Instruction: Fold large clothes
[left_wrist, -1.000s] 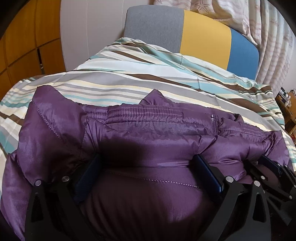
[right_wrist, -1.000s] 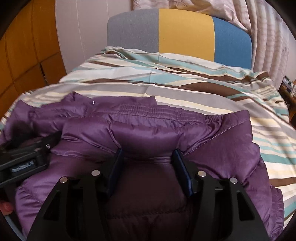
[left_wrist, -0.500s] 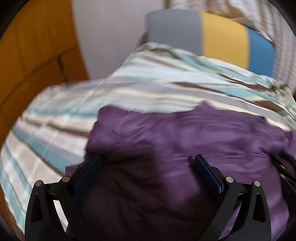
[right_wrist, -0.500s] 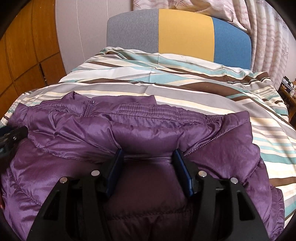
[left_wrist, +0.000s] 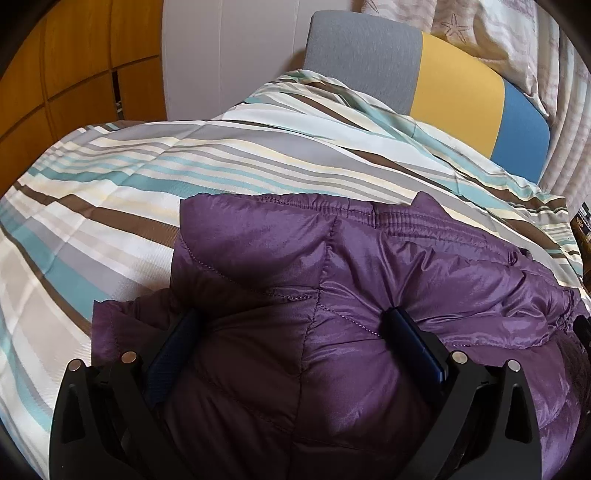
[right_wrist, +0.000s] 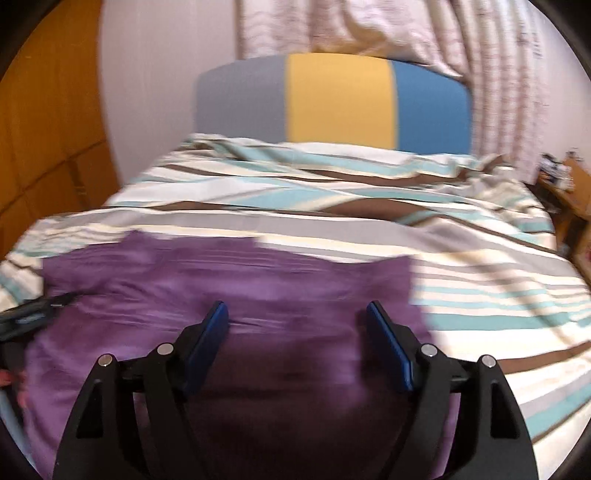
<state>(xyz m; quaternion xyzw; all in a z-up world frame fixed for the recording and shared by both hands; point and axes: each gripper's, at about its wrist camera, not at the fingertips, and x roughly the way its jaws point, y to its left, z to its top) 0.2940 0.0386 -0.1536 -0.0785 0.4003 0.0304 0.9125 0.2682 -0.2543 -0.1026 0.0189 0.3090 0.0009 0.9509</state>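
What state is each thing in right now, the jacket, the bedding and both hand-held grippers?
Purple jacket: lying on the bed, bunched and partly folded over itself.
Striped duvet: spread over the bed, rumpled near the headboard.
Left hand-held gripper: open, jacket fabric bulging between its fingers.
Right hand-held gripper: open over the jacket; view blurred.

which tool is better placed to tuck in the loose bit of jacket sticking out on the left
Left. The left tool is open on the jacket beside the flap on the bedspread. The right tool, also open, sits over the jacket's right half, far from that flap, and its view is blurred.
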